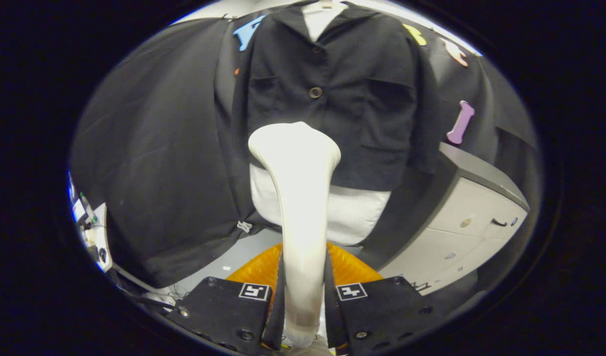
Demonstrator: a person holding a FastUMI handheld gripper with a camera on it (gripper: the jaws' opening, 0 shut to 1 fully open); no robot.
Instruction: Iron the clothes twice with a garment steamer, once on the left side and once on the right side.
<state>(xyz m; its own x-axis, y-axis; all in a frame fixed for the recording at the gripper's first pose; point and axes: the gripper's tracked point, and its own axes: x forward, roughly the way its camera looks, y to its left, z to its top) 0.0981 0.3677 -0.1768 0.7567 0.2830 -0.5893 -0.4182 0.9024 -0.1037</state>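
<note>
White plastic: the steamer (pixel 298 198) is clamped between the tongs (pixel 303 296), head raised before the dark jacket (pixel 327 99) on its hanger. Contact with the cloth is unclear. Keep the head flat and stroke one side evenly.

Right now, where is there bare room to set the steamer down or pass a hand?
The gripper is shut on the steamer, held in front of the black jacket. Bare patches: the grey cabinet top right of the jacket, and the grey floor between the wall cloth and the orange object. It is crowded just ahead of the fingers, around the orange object.
</note>
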